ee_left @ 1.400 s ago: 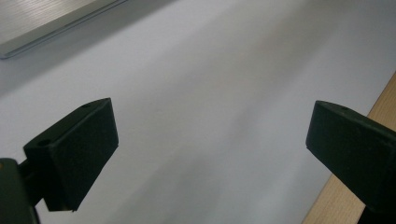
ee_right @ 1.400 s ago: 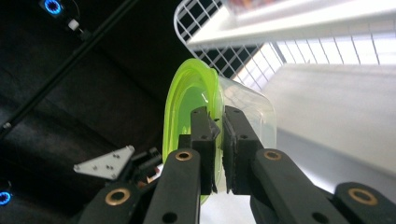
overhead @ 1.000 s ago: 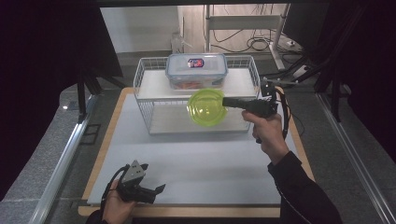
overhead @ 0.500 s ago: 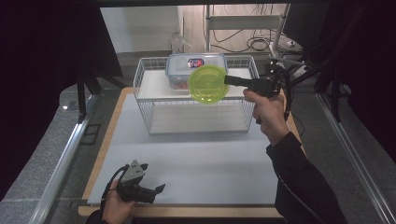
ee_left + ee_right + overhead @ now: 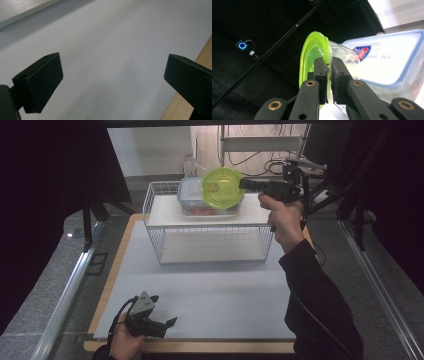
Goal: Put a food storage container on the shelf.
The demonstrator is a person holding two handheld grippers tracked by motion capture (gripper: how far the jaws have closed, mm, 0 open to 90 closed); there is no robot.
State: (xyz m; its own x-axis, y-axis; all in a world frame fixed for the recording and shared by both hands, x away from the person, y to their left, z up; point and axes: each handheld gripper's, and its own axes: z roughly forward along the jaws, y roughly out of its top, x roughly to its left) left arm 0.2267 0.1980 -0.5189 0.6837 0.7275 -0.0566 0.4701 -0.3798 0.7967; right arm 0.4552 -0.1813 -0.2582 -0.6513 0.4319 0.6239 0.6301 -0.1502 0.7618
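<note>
A round container with a green lid [image 5: 221,188] is being held in the air by the right gripper [image 5: 246,183], above the top shelf of the white wire rack [image 5: 155,222]. In the right gripper view, the two black jaws are being pressed together on the rim of this round container [image 5: 317,57], so the grip is closed on it and the container is being kept tilted on its side. Just behind it, a rectangular box with a blue-edged lid [image 5: 189,195] is standing on the top shelf of the rack; the same rectangular box [image 5: 392,60] is seen close beside the round one in the right gripper view.

The left gripper [image 5: 165,324] is being rested low, well in front of the rack, near the front edge of the table [image 5: 215,295]. Its jaws are being kept wide open, and nothing is between them.

As a judgement, the picking up is done, and the carrying is being finished. The placing is not yet done: the container is not touching the shelf, and it is probably to be set down on the top of the rack, beside the rectangular box, and then released.
</note>
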